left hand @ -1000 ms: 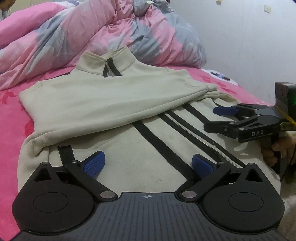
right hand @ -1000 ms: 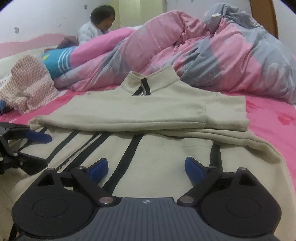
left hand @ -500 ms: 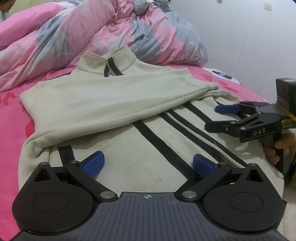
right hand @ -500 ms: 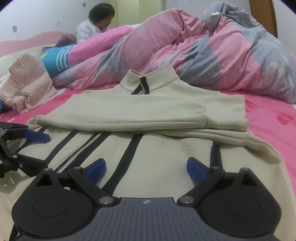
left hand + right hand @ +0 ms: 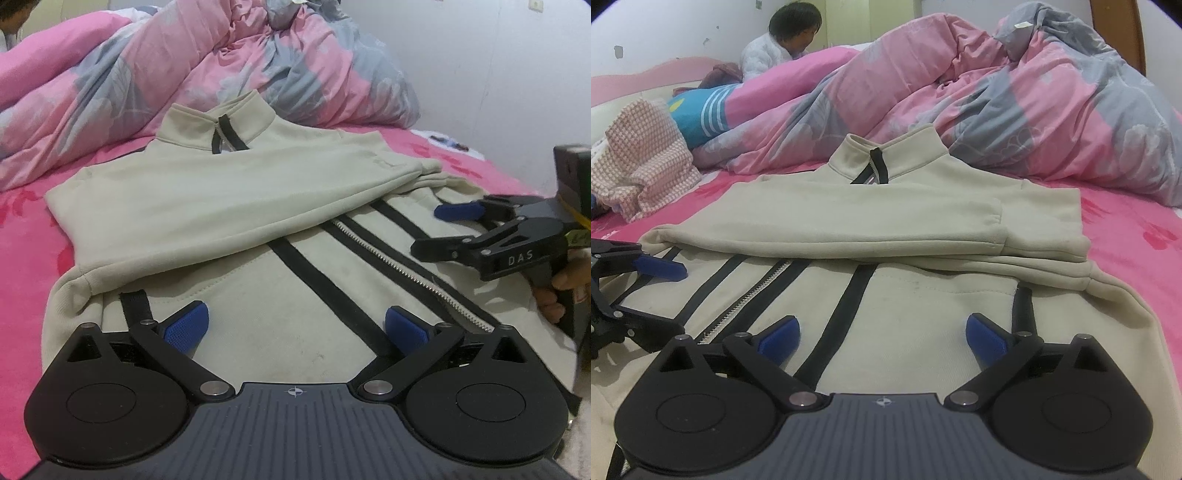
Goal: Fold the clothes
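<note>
A beige zip jacket (image 5: 258,206) with black stripes lies flat on the pink bed, collar (image 5: 218,125) at the far end and both sleeves folded across the chest. My left gripper (image 5: 295,326) hovers over the jacket's near hem, open, with only cloth beneath the blue pads (image 5: 186,326). My right gripper (image 5: 882,332) hangs over the hem on the other side of the zip (image 5: 746,295), jaws spread wide and nothing pinched. Each gripper appears in the other's view: the right gripper (image 5: 428,229) at the right edge, the left gripper (image 5: 679,301) at the left edge.
A crumpled pink and grey quilt (image 5: 1015,96) is heaped behind the collar. A person (image 5: 779,44) sits at the far left by a checked cloth (image 5: 642,158). Pink bedsheet (image 5: 1137,236) borders the jacket, and a white wall (image 5: 498,74) stands to the right.
The right gripper's jaws have spread slightly wider. Neither hand has shifted, and the jacket lies as before.
</note>
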Available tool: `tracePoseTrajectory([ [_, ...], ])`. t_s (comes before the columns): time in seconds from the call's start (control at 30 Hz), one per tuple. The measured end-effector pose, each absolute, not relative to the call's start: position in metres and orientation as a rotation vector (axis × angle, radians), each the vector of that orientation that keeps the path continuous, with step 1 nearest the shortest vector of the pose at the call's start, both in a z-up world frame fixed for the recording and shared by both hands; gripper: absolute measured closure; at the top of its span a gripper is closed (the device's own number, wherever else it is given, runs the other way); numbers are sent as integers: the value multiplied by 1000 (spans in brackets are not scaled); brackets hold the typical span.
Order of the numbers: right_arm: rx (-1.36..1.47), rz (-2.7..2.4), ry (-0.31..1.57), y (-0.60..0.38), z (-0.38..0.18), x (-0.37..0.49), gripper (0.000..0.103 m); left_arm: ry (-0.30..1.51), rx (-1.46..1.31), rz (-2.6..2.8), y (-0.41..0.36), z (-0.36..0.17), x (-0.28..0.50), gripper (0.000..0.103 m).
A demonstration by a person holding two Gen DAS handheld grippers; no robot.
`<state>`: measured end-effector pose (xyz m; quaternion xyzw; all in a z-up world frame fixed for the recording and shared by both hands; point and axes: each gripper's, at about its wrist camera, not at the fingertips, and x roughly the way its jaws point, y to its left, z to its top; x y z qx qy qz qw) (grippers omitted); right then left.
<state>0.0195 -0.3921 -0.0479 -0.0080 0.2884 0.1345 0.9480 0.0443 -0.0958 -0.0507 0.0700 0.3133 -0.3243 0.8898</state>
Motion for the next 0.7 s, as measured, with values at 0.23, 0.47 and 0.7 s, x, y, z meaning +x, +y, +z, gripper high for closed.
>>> tracePoseTrajectory([
  [0.23,-61,176,645,-378,-43,13,3,669,149,-543,-101,-47,25,0],
  [0.47,-65,105,614,-367,-44,-61,2,603,133,-444,-100,-50,-26,0],
  [0.7,57,98,614,-380,-18,-94,3,588,51,-363,-91,-41,-45,0],
])
